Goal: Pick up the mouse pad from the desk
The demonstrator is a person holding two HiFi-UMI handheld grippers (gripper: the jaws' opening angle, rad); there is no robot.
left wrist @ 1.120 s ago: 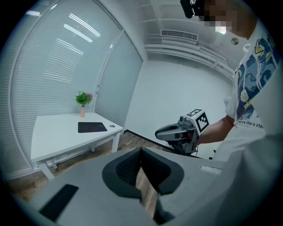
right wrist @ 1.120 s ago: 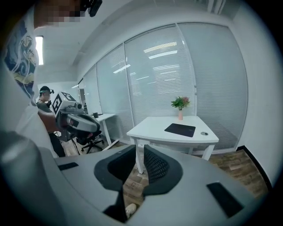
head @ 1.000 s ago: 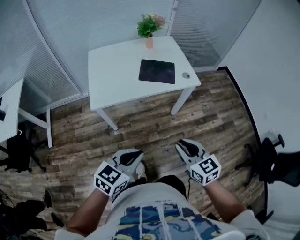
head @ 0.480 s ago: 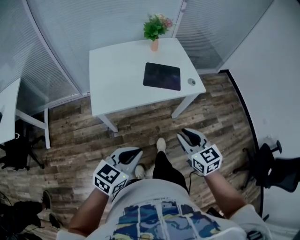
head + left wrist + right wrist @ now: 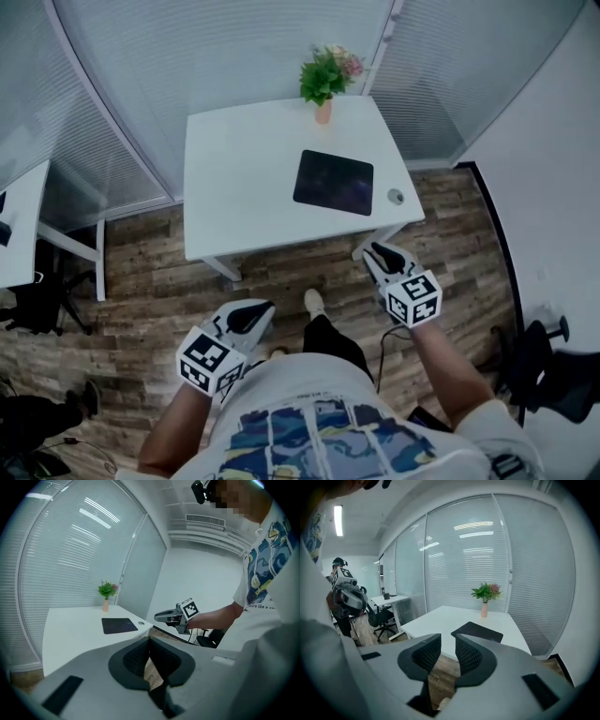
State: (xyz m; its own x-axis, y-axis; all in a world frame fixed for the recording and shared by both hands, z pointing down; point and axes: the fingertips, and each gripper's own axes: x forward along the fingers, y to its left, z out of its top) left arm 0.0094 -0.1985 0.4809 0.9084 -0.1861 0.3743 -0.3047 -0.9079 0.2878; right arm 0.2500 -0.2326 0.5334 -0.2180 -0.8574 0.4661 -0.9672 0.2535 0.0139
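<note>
**A:** Two tongs, and neither is on anything. The left tongs (image 5: 255,314) are closed and empty, well short of the desk (image 5: 244,178). The right tongs (image 5: 380,255) have just been opening; the jaws stand partly apart with nothing between them.

**B:** And the mouse pad (image 5: 334,182)?

**A:** It lies flat on the desk, toward three o'clock of the middle, with the potted plant (image 5: 324,80) at its twelve. The right tongs hang at about the pad's five o'clock, just off the desk's near edge.

**B:** Which step, then?

**A:** The approach, I'd judge. The next move calls for bringing the right tongs low to the pad's near edge and slipping one jaw under it.
</note>
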